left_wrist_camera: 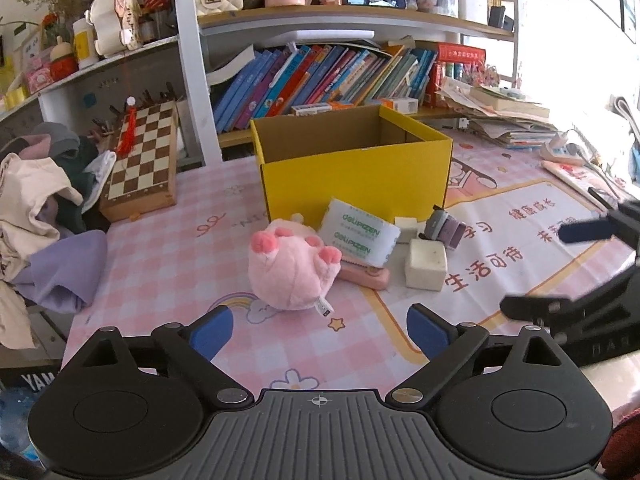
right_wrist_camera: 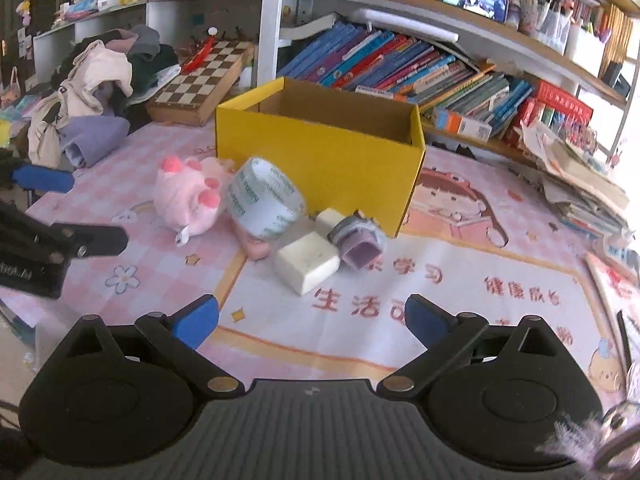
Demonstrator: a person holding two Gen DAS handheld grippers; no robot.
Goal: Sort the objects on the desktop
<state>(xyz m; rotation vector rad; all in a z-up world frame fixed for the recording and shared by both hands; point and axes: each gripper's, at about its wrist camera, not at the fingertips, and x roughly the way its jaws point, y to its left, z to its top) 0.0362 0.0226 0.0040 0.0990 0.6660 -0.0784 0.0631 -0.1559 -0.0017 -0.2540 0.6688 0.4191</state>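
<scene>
An open yellow cardboard box (left_wrist_camera: 352,168) (right_wrist_camera: 320,160) stands on the pink desk mat. In front of it lie a pink plush toy (left_wrist_camera: 290,268) (right_wrist_camera: 186,196), a roll of clear tape (left_wrist_camera: 360,236) (right_wrist_camera: 266,202) leaning on a pink flat item (left_wrist_camera: 366,276), a white block (left_wrist_camera: 426,264) (right_wrist_camera: 306,266), a smaller white block (left_wrist_camera: 406,228) (right_wrist_camera: 328,220) and a small purple-grey toy (left_wrist_camera: 444,230) (right_wrist_camera: 358,242). My left gripper (left_wrist_camera: 318,332) is open and empty, just short of the plush toy. My right gripper (right_wrist_camera: 312,316) is open and empty, near the white block.
A chessboard case (left_wrist_camera: 142,160) (right_wrist_camera: 200,80) and a heap of clothes (left_wrist_camera: 44,200) (right_wrist_camera: 100,92) sit at the left. Bookshelves (left_wrist_camera: 320,80) run behind the box. Stacked papers and books (left_wrist_camera: 508,116) (right_wrist_camera: 580,176) lie at the right. Each gripper shows in the other's view.
</scene>
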